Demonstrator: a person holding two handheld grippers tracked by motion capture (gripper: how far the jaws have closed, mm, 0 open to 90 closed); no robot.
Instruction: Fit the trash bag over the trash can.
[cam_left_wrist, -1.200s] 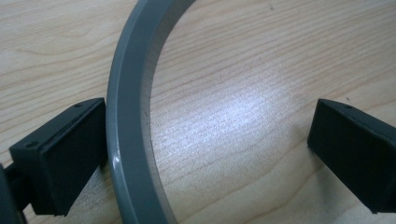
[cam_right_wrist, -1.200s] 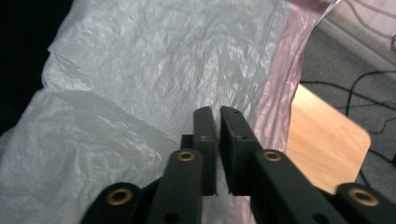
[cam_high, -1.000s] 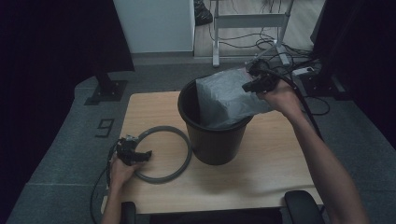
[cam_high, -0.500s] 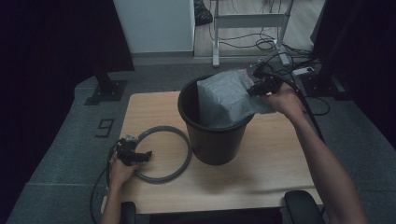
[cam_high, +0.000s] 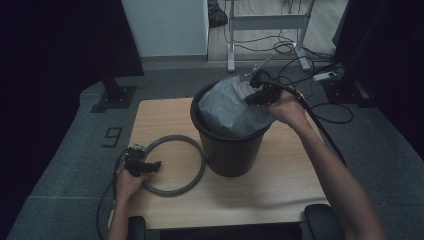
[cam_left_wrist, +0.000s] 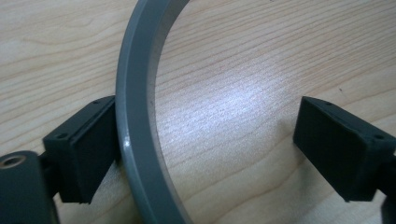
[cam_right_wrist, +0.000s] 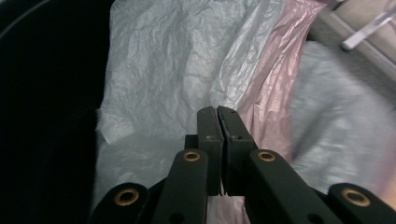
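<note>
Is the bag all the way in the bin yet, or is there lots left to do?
Partly done. The bag already sits in the black bin, but bunched up, not spread over the rim. Right now the right gripper is shut on the bag at the bin's far edge. The grey ring lies on the table with the left gripper open around it; it probably goes on last.

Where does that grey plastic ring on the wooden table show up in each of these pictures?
High view: the grey plastic ring lies flat on the wooden table, lower left, beside the black bucket.
Left gripper view: it arcs from the top centre to the bottom, against the left jaw of the left gripper.
Right gripper view: not in it.
Shared landmark: the table's pale wood grain.
</note>
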